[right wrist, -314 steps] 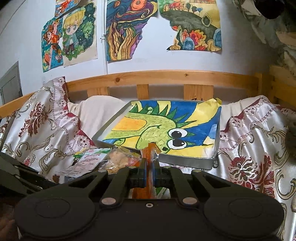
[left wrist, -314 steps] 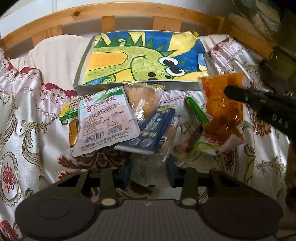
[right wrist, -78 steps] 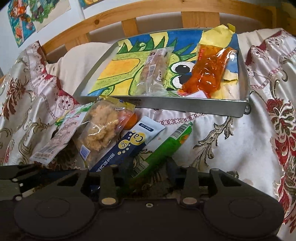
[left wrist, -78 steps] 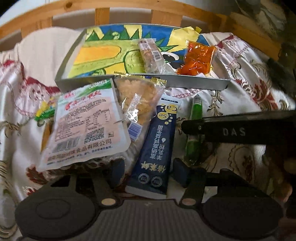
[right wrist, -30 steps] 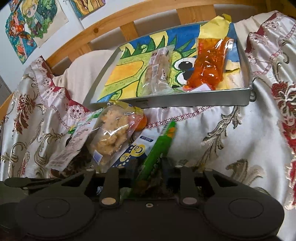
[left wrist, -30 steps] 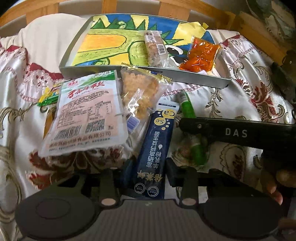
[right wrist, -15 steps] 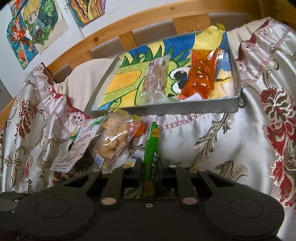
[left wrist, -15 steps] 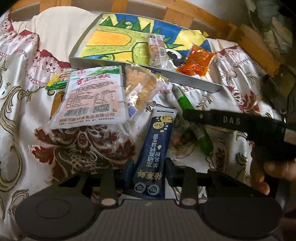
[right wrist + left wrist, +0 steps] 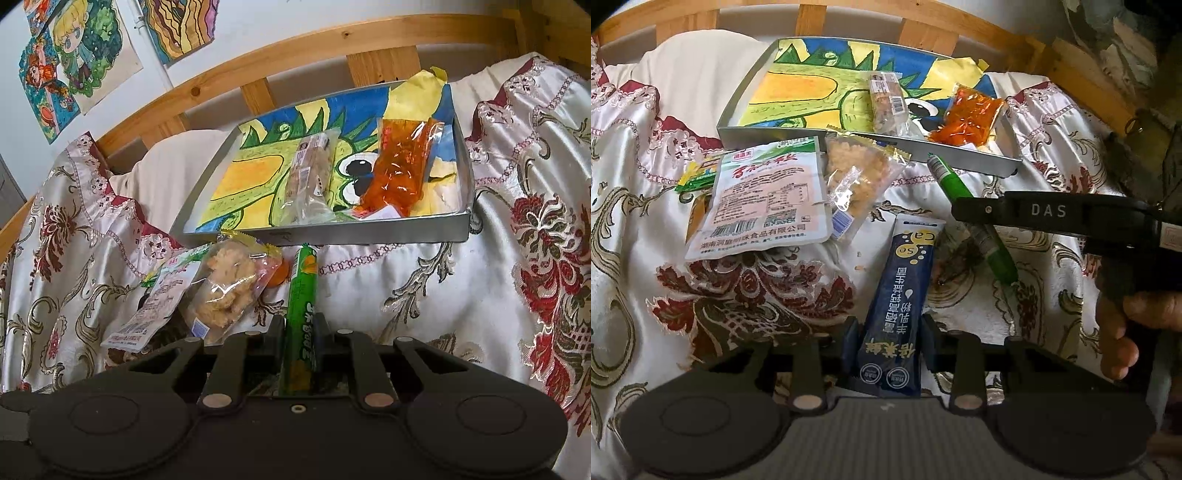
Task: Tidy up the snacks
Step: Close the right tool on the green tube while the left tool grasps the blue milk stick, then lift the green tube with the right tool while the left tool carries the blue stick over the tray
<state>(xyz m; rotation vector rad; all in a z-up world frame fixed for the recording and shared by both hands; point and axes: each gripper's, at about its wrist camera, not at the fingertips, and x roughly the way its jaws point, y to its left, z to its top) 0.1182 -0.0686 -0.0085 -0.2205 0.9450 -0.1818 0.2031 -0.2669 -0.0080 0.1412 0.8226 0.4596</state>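
My left gripper (image 9: 886, 341) is clamped on the near end of the navy blue stick pack (image 9: 900, 306); its bottom edge is lost behind my own body. The pack points toward 12 o'clock, its far end free above the brocade bedspread (image 9: 746, 295).

My right gripper (image 9: 300, 341) is closed on the green sausage stick (image 9: 301, 306), which runs straight out to 12 o'clock, its tip near the front wall of the metal tray (image 9: 369, 234). From the left wrist camera the same stick (image 9: 993, 254) is crossed by the black arm of the right gripper (image 9: 1052, 214), so its middle is hidden. The hand (image 9: 1123, 332) holding that gripper shows at 3 o'clock, cut off by the frame edge.

Inside the tray, on a dinosaur drawing (image 9: 255, 181), lie a clear-wrapped bar (image 9: 312, 173) and, toward 1 o'clock, an orange snack bag (image 9: 400, 170); their labels are too small to read.

At 10 o'clock on the bedspread sit a clear bag of puffed snacks (image 9: 225, 291) and a white-and-green pouch (image 9: 764, 199), the bag overlapping the pouch's right edge. Under the pouch's left side, bits of yellow-green wrapper (image 9: 698, 177) and something orange peek out; I cannot tell what they are. A small orange thing (image 9: 279, 275) is half hidden behind the puffed-snack bag.
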